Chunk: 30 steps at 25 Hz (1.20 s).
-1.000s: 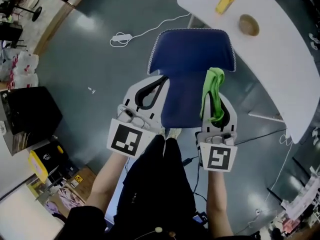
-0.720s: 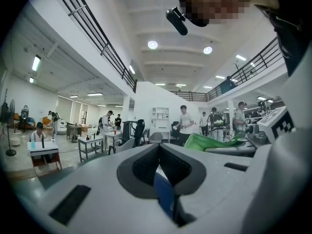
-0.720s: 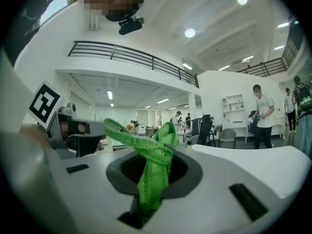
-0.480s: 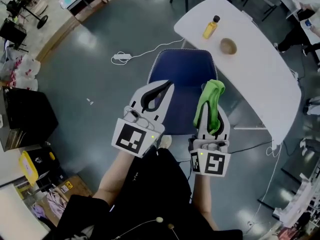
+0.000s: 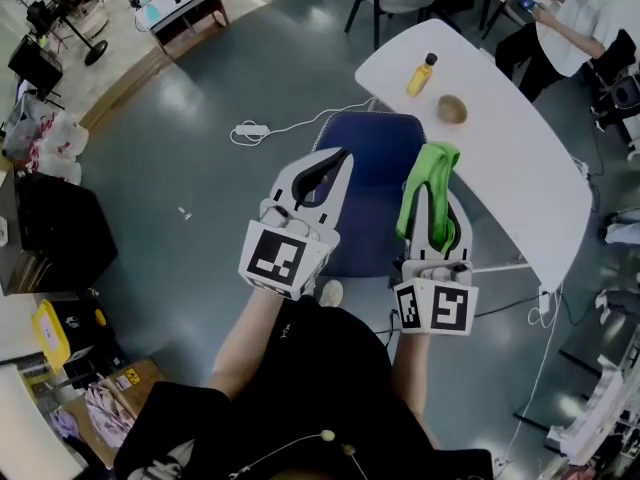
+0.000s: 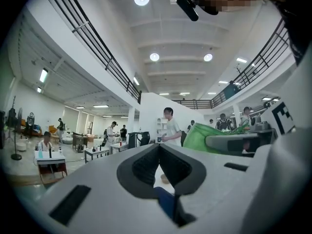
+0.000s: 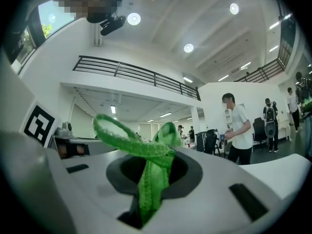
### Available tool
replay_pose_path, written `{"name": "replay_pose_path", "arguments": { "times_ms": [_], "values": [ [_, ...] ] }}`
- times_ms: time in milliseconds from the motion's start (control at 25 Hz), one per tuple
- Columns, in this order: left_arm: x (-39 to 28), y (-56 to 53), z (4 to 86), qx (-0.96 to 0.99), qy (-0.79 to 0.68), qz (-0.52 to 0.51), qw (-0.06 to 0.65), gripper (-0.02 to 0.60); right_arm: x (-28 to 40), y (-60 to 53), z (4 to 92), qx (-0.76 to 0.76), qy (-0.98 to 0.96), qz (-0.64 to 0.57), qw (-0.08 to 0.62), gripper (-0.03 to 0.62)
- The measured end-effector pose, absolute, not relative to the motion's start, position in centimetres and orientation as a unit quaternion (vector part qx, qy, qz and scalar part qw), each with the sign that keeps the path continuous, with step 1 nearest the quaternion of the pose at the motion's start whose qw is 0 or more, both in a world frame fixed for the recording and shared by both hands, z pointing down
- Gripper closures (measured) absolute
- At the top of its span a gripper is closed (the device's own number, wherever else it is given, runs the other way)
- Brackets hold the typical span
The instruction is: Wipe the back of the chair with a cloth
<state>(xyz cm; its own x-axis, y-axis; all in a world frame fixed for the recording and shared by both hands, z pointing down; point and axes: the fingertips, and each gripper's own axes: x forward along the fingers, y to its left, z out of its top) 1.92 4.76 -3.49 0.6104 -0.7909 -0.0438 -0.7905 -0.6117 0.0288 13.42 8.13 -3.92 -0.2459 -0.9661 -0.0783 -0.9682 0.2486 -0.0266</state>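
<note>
The blue chair (image 5: 372, 173) stands on the grey floor below and ahead of me in the head view. My right gripper (image 5: 436, 173) is held up over the chair's right side, shut on a green cloth (image 5: 424, 183) that drapes from its jaws. In the right gripper view the cloth (image 7: 152, 177) hangs pinched between the jaws and loops above them. My left gripper (image 5: 338, 158) is raised over the chair's left side, jaws closed together with nothing in them. In the left gripper view, a sliver of blue shows through the jaws' gap.
A white table (image 5: 525, 183) stands right of the chair with a yellow bottle (image 5: 421, 74) and a brown round object (image 5: 452, 109). A power strip with cable (image 5: 251, 130) lies on the floor. A black cabinet (image 5: 55, 233) is at left. People stand around the hall.
Both grippers have risen and now point out across the room. The chair looks smaller and farther below. The green cloth has stayed in the right gripper.
</note>
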Motion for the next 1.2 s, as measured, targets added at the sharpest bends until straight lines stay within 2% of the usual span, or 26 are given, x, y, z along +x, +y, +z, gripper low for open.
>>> {"name": "replay_pose_path", "arguments": {
  "times_ms": [480,720,1200],
  "values": [
    [2.0,6.4,-5.9,0.900,-0.433,-0.049,-0.024,0.578,12.5,9.0,-5.8,-0.602,0.798,0.027,0.032,0.540],
    [2.2,6.9,-6.2,0.903,-0.426,-0.051,-0.029,0.578,12.8,9.4,-5.8,-0.615,0.787,0.050,-0.002,0.544],
    [0.9,7.6,-7.2,0.898,-0.434,-0.067,-0.035,0.578,12.6,10.4,-6.2,-0.621,0.783,0.035,0.007,0.545]
  ]
}}
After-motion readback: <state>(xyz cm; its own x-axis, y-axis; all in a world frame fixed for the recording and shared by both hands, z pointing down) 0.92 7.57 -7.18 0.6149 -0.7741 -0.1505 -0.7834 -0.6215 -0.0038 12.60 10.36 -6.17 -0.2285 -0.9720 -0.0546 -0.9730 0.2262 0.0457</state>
